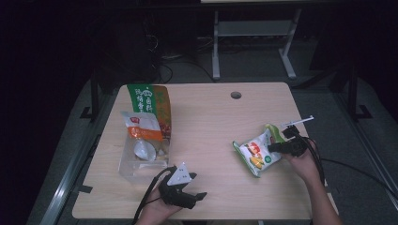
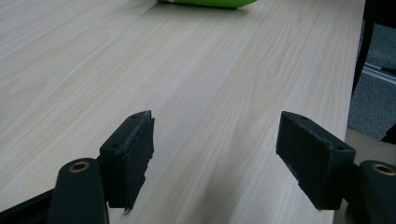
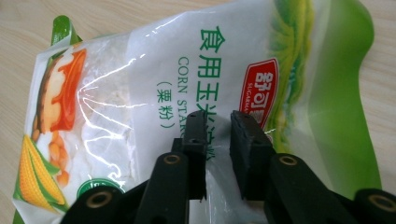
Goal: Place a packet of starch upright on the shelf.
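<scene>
My right gripper (image 3: 218, 122) is on the corn starch bag (image 3: 140, 93), jaws narrow with a pleat of the bag's film between them; can't tell if the pads are actually pinching it. The bag sits tilted at the right side of the table (image 1: 211, 122), near its edge. My left gripper (image 2: 215, 149) has its jaws wide apart with nothing between them, low over bare wood at the near edge. A clear plastic bin (image 1: 141, 161) with packets stands on the left side.

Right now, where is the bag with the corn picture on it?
In the high view the corn starch bag lies on the table's right side, at the right claw, far from the clear box at the left.
</scene>
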Available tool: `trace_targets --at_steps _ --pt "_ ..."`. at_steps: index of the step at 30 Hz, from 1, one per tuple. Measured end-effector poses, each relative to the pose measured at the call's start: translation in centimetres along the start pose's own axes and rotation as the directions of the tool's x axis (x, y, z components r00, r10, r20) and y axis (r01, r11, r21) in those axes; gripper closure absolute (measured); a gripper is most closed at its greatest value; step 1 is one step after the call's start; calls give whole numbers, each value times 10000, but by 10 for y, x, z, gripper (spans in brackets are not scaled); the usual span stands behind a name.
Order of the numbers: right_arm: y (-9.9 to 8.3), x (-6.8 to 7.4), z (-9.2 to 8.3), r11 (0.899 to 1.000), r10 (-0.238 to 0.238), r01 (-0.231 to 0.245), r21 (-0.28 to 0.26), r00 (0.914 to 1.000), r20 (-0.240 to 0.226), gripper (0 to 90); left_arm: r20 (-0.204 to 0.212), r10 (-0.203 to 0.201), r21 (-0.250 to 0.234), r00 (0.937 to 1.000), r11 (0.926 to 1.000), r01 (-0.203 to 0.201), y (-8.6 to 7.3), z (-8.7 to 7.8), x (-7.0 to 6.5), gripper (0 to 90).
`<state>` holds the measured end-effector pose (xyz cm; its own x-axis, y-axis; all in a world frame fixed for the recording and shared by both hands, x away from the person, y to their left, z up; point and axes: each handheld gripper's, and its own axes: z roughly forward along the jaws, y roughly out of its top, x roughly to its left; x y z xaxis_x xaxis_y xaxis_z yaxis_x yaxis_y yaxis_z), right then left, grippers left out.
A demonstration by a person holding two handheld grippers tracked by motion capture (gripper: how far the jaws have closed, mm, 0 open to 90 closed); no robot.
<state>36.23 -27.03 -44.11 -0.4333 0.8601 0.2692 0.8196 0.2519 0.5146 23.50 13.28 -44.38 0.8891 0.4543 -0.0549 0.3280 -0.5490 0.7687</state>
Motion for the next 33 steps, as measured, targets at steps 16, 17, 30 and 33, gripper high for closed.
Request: trace_targets --at_steps 16,17,30,33 --pt "-21 -3 -33 9978 567 -561 -347 9982 182 561 -216 264 -100 9994 9996 -266 1 -5 -5 273" --pt "-24 -4 -35 9970 677 -670 -393 9975 190 550 -211 279 -106 9994 9995 -281 2 -5 -5 273" --pt "-50 -18 -41 9815 1861 -1883 -360 9809 -566 487 -102 400 -104 9991 9991 -401 4 -2 -8 273" --pt "-49 -18 -33 9781 2040 -2061 -275 9769 -643 487 -118 427 -116 9990 9990 -429 4 -3 -7 273"
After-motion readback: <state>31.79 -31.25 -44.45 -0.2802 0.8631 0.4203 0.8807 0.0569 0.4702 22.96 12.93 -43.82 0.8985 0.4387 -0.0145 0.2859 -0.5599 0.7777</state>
